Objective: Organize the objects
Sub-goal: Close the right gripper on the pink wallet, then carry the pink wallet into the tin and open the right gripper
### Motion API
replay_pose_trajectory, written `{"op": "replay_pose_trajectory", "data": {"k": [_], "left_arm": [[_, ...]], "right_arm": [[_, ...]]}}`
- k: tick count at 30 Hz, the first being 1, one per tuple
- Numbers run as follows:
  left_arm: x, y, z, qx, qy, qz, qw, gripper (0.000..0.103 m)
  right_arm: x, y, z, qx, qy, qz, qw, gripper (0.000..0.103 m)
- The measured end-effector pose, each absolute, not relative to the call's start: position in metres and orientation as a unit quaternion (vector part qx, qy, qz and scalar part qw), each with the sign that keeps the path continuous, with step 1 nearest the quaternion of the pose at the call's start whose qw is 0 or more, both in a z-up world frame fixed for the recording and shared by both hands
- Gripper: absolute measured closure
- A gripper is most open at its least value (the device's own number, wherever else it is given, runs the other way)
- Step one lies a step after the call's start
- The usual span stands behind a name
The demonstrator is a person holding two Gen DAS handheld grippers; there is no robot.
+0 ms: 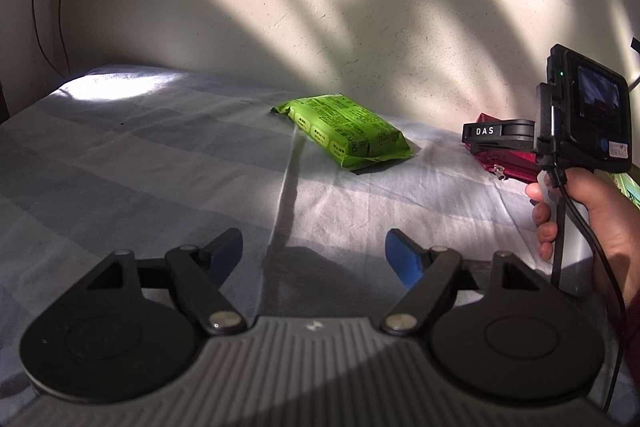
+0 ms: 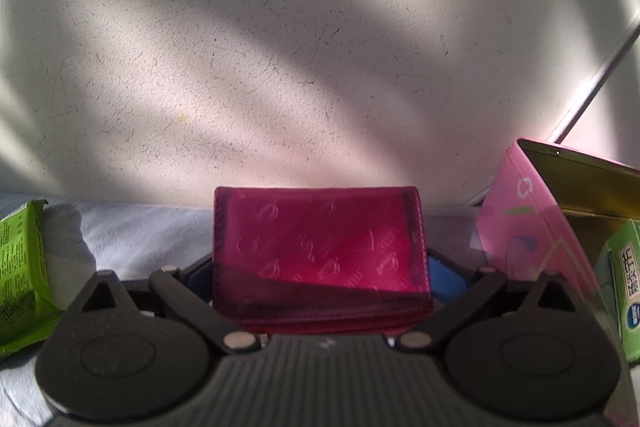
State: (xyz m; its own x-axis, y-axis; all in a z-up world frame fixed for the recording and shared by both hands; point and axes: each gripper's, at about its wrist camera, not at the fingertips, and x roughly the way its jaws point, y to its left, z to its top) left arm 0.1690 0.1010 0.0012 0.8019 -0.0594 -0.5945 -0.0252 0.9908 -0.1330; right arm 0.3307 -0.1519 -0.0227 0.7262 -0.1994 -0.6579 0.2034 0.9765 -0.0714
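Wallet (image 2: pixel 320 255) sits between my right gripper (image 2: pixel 320 279) fingers, grip unclear; left gripper (image 1: pixel 314 259) wide open, empty; green pack (image 1: pixel 346 131) left on bed (image 1: pixel 140 155).

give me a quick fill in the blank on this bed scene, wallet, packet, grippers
1. The right gripper has its fingers on either side of the ____ wallet.
2. The green packet lies on the bed sheet, ____ of the wallet as the left wrist camera sees it.
3. The left gripper is open and holds ____.
4. To the right of the wallet stands a box with a ____ outside.

Missing words: magenta; left; nothing; pink
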Motion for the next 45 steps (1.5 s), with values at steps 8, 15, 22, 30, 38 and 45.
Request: {"op": "replay_pose_trajectory", "data": {"k": [8,15,22,30,38,45], "left_arm": [[0.173,0.107,-0.005,-0.067,0.327,0.006,0.943,0.023],[0.172,0.105,-0.010,-0.054,0.328,0.016,0.943,0.022],[0.170,0.099,-0.013,-0.030,0.324,0.021,0.945,0.022],[0.170,0.099,-0.014,-0.029,0.323,0.023,0.946,0.020],[0.163,0.104,-0.013,-0.040,0.329,0.026,0.943,0.020],[0.111,0.100,0.002,-0.096,0.338,-0.052,0.935,0.020]], "right_arm": [[0.236,-0.114,-0.015,-0.063,0.346,0.006,0.936,0.002],[0.155,-0.098,-0.002,-0.101,0.339,0.099,0.930,0.002],[0.096,-0.106,0.004,-0.104,0.335,0.140,0.926,0.002],[0.038,-0.132,0.002,-0.083,0.311,0.105,0.941,0.001],[0.020,-0.151,0.002,-0.075,0.312,0.141,0.936,0.000],[0.015,-0.185,0.004,-0.044,0.307,0.189,0.932,0.000]]}}
